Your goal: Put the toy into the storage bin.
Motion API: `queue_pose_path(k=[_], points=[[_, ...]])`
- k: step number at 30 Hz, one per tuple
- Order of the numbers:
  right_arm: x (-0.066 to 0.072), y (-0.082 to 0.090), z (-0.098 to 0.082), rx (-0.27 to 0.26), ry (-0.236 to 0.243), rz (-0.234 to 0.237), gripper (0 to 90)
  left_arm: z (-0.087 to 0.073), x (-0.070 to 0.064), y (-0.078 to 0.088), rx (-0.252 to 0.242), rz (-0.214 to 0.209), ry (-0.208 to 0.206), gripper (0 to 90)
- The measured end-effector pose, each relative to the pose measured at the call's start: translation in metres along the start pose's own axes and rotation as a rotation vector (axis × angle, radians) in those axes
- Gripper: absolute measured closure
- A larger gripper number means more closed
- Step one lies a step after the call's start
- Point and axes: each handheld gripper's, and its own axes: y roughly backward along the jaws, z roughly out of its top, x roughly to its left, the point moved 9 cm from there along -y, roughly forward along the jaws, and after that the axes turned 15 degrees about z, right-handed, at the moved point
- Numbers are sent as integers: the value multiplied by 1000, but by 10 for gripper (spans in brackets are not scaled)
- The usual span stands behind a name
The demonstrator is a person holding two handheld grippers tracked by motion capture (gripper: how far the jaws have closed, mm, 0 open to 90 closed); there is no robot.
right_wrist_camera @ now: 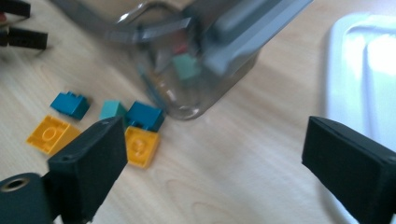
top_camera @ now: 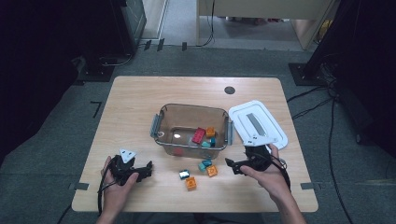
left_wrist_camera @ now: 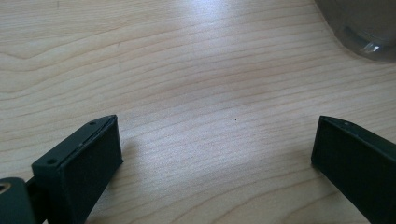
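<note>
Right gripper view, blurred container [right_wrist_camera: 196, 70], right claw [right_wrist_camera: 215, 158] open, lid [right_wrist_camera: 364, 70] cut off

In the high view the counter [top_camera: 140, 98] is bright and evenly lit, while the room around it is very dark at 9 and 3 o'clock. The white lid [top_camera: 258, 122] at 3 o'clock of the clear box [top_camera: 187, 112] looks almost overexposed. A small glare spot sits on the box floor. This view is slightly soft.

In the left gripper view a pale glare lies on the wood at 12 o'clock, and soft shadows fall beside the black jaws.

In the right gripper view the box and the bricks [right_wrist_camera: 140, 144] are blurred, and the lid at 2 o'clock is washed out.
</note>
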Motion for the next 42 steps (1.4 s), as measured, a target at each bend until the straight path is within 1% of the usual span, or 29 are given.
queue_pose_path(k=[5, 8, 12, 14, 17, 20, 23, 26, 27, 28, 30, 32, 36, 39, 42], points=[[11, -22, -18, 15, -7, 16, 145, 0, 0, 0, 0, 0, 0, 13], [19, -34, -23, 21, -7, 47, 191, 0, 0, 0, -1, 0, 0, 13], [29, -49, -26, 33, 1, 55, 242, 0, 0, 0, -1, 0, 1, 13], [32, -56, -29, 39, -6, 51, 259, 0, 0, 0, -1, 0, 0, 13], [34, -65, -35, 55, -22, 38, 313, 0, 0, 0, -1, 0, 1, 13], [36, -74, -40, 63, -16, 9, 349, 0, 0, 0, -1, 0, 0, 13], [36, -78, -43, 59, 8, -35, 405, 0, 0, 0, -1, 0, 1, 13], [36, -81, -44, 53, 43, -81, 476, 0, 0, 0, -1, 0, 0, 13], [37, -81, -44, 51, 46, -86, 507, 0, 0, 0, -1, 0, 0, 13], [37, -81, -44, 49, 51, -86, 519, 0, 0, 0, -1, 0, 1, 13], [37, -80, -44, 45, 61, -81, 596, 0, 0, 0, -1, 0, 0, 13], [36, -80, -44, 41, 63, -65, 599, 0, 0, 0, -1, -1, 0, 13], [35, -77, -44, 39, 49, -22, 602, 0, 0, 0, -1, -1, 0, 13], [33, -74, -46, 50, 46, -11, 602, 0, 0, 0, 0, -1, -1, 13], [29, -67, -48, 57, 50, -14, 602, 0, 0, 0, -1, -1, 1, 13]])
